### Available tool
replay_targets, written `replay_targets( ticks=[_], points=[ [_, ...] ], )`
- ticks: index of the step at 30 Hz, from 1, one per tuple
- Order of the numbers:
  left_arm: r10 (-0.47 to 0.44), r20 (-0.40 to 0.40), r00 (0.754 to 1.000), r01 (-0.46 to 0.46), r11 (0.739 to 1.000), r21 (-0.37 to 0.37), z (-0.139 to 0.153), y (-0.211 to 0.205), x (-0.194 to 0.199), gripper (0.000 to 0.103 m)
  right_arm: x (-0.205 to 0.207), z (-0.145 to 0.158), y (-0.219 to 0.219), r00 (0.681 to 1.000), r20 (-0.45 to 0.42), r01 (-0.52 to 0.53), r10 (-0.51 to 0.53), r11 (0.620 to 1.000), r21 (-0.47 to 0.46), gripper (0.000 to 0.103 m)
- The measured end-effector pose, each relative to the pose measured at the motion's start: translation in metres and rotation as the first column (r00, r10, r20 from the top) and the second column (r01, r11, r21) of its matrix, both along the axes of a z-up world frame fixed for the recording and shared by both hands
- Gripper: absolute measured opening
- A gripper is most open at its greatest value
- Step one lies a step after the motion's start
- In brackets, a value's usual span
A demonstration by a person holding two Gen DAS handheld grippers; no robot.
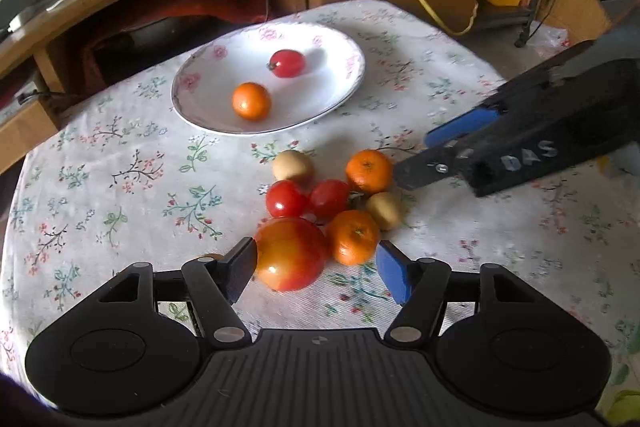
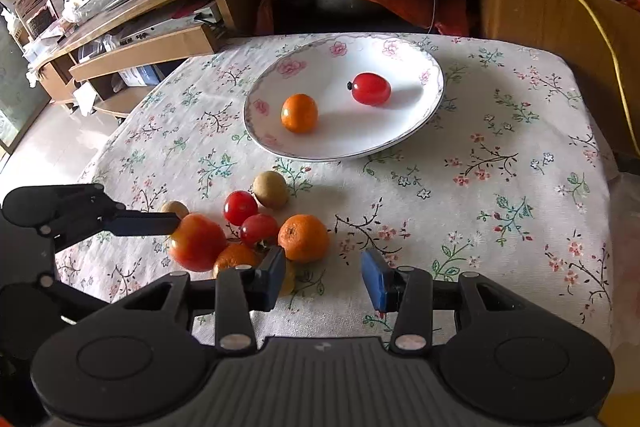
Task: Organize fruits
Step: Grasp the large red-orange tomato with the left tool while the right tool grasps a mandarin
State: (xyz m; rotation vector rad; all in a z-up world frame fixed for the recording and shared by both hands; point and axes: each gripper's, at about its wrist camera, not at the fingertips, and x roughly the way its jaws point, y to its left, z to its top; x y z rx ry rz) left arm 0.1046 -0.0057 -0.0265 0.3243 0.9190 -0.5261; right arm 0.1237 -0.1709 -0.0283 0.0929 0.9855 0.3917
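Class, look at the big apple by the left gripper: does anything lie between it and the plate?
Yes. Between the apple and the plate sit two cherry tomatoes and a kiwi; lifting over them avoids contact. The left gripper is open around the apple.

Bright daylight falls on the tablecloth (image 2: 500, 155) and makes soft shadows toward 3 o'clock inside the plate (image 2: 400, 143). Fruit skins show small glare. Fisheye bending curves the edges; corners are dark, slightly blurred.
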Motion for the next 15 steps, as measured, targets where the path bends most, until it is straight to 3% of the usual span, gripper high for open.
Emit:
replay_targets(
  ticks=[8, 12, 15],
  points=[
    [-0.035, -0.041, 0.999, 0.033, 0.999, -0.027, -0.005, -0.003, -0.002, 0.073, 0.003, -0.005, -0.003, 1.0, -0.018, 0.005, -0.005, 1.0, 0.0, 0.042],
    [-0.05, -0.089, 0.995, 0.044, 0.997, -0.064, -0.005, 0.0, -0.011, 0.054, 0.004, -0.004, -0.005, 1.0, -0.023, 0.007, -0.007, 1.0, 0.009, 0.042],
    [-0.06, -0.103, 0.993, 0.053, 0.997, -0.063, -0.008, -0.001, -0.014, 0.057, 0.004, -0.006, -0.005, 0.999, -0.035, -0.001, 0.001, 1.0, 0.008, 0.042]
  ],
)
